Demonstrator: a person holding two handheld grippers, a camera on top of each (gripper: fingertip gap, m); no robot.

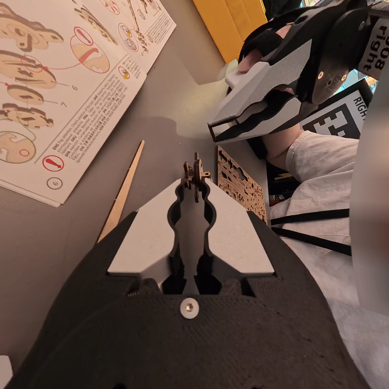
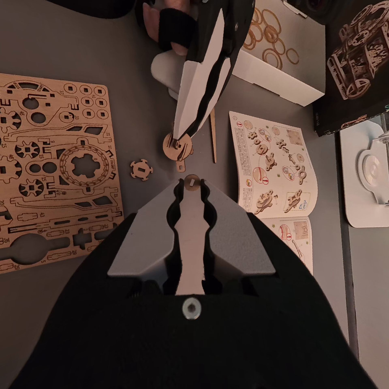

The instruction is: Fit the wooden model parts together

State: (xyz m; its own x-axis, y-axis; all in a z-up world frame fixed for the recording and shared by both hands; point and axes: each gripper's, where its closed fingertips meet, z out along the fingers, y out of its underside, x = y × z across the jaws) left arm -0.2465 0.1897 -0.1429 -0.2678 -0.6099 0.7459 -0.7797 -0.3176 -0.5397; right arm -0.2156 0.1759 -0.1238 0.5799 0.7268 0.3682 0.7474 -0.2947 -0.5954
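My left gripper (image 1: 193, 182) is shut on a small wooden assembly (image 1: 195, 175) of discs stacked on an axle, held just above the grey table. In the right wrist view the left gripper (image 2: 179, 137) comes in from the top and pinches the assembly (image 2: 177, 148); a tab with a hole sticks out of it toward me. My right gripper (image 2: 191, 181) is shut on a small round wooden disc (image 2: 191, 183) with a rectangular slot, a short way in front of that tab and apart from it. The right gripper (image 1: 211, 131) also shows in the left wrist view, upper right.
A loose notched wooden gear (image 2: 141, 169) lies left of the assembly. A laser-cut parts sheet (image 2: 52, 168) lies at the left, a wooden stick (image 2: 213, 139) and an open instruction booklet (image 2: 273, 168) at the right. A white box of rubber bands (image 2: 273, 42) and a black product box (image 2: 357, 63) stand behind. Left tips to right tips: about 5 centimetres.
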